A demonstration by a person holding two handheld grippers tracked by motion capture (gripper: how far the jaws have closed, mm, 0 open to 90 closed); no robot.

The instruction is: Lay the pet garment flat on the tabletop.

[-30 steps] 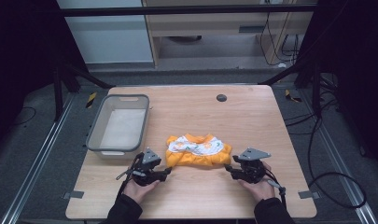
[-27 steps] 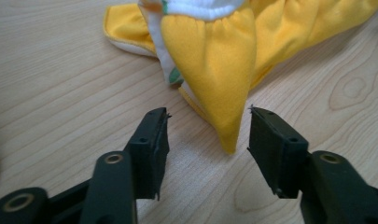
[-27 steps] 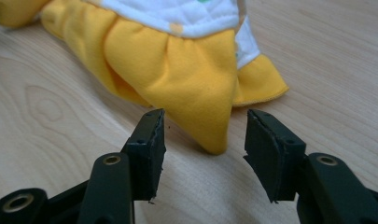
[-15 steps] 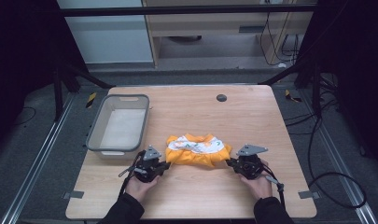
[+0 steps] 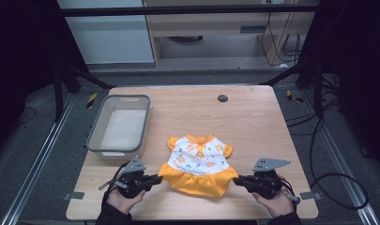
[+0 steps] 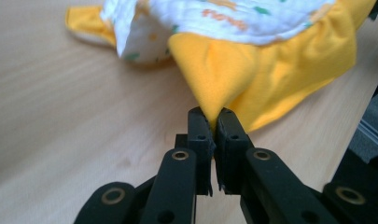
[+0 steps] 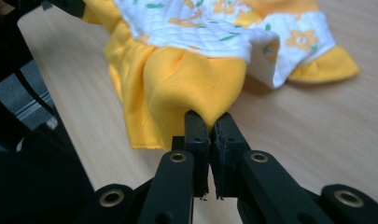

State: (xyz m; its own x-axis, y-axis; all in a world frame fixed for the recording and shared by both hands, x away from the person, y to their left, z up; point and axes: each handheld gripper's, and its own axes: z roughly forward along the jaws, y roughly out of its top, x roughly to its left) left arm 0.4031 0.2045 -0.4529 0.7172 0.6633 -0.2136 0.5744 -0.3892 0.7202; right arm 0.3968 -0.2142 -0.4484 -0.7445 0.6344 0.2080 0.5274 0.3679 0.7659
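Note:
A small dress (image 5: 197, 164), white flower-printed top with an orange skirt and orange trim, lies spread flat near the table's front edge, collar pointing away from me. My left gripper (image 5: 155, 178) is shut on the skirt's left hem corner (image 6: 213, 105), its jaws pinching the orange fabric. At the opposite side my right gripper (image 5: 238, 180) is shut on the skirt's right hem corner (image 7: 210, 109). Both hands rest low at the front edge, and the skirt is stretched between the two grippers.
A grey plastic bin (image 5: 97, 136) with nothing in it stands on the table's left side, behind my left hand. A dark round hole (image 5: 222, 98) sits in the wooden tabletop (image 5: 253, 126) toward the back. Metal frame rails run along both sides.
The dress was bunched between the grippers; both grippers have pulled back toward me and apart, and the dress now lies unfolded and flat with its top spread out.

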